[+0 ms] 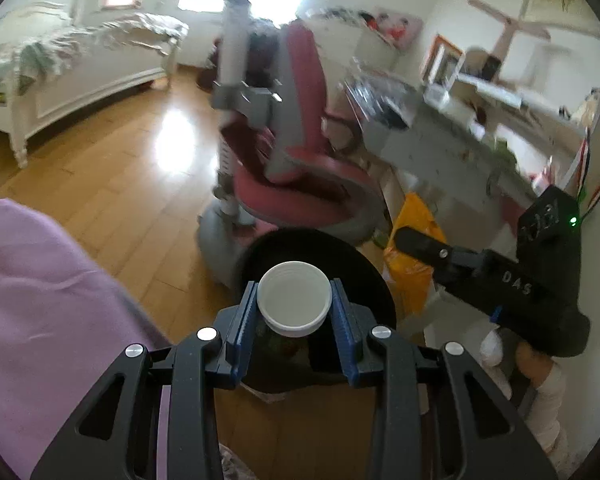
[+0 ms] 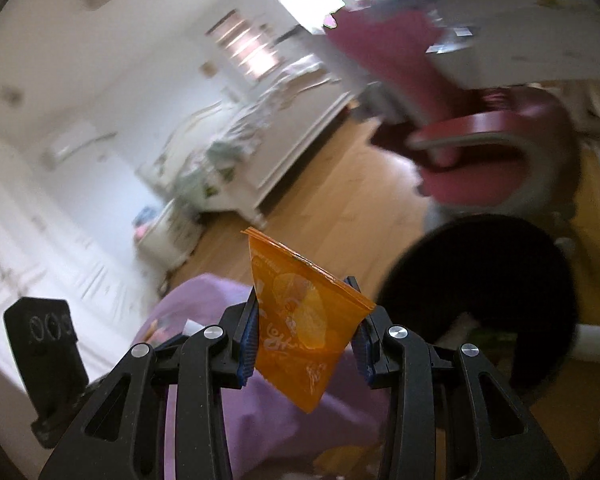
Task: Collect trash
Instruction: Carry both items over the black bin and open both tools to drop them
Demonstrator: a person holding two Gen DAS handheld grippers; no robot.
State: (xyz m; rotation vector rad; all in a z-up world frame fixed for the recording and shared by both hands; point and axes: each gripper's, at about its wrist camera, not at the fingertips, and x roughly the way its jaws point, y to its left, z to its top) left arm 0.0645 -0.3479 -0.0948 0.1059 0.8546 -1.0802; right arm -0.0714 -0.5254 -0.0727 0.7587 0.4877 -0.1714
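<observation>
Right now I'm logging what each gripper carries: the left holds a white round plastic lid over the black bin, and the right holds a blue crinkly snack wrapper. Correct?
One detail is off: the snack wrapper in the right gripper is orange, not blue, as the right wrist view shows. The left gripper does hold the white round plastic lid over the black bin.

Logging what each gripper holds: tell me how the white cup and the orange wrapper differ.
The white cup is round, rigid and plain; the orange wrapper is flat, crinkled and printed. The cup sits in the left gripper, directly over the black bin; the wrapper hangs in the right gripper, beside the bin. Both are clamped.
</observation>
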